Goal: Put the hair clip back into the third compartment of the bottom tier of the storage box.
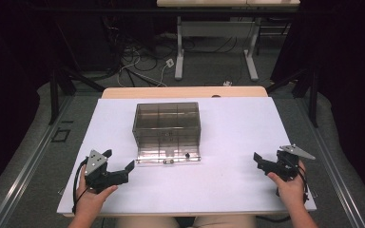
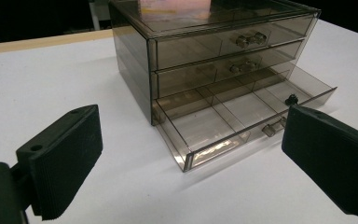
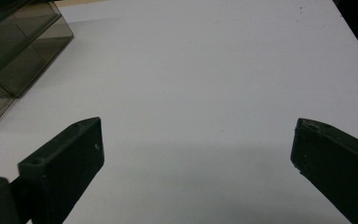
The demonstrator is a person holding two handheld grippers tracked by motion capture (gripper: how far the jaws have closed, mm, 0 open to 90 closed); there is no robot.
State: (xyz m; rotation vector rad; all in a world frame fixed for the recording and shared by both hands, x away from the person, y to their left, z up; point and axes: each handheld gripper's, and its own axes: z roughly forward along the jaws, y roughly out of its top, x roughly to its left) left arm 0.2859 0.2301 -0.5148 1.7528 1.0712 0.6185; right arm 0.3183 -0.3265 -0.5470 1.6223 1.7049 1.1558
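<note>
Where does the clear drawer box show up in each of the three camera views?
High view: drawer box sits at table centre, bottom drawer pulled toward the person.
Left gripper view: upper middle, open bottom drawer ahead of the jaws.
Right gripper view: a corner at the top left edge.
Shared landmark: white tabletop.

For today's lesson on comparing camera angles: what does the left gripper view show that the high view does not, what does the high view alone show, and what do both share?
Left gripper view alone: the drawer unit's front, with two shut upper drawers and their knobs.

High view alone: both hands, the right gripper, the floor cables beyond the table.

Shared: the smoky clear unit, its bottom drawer pulled out, a small dark object in it, the white tabletop, and the left gripper, open.
</note>
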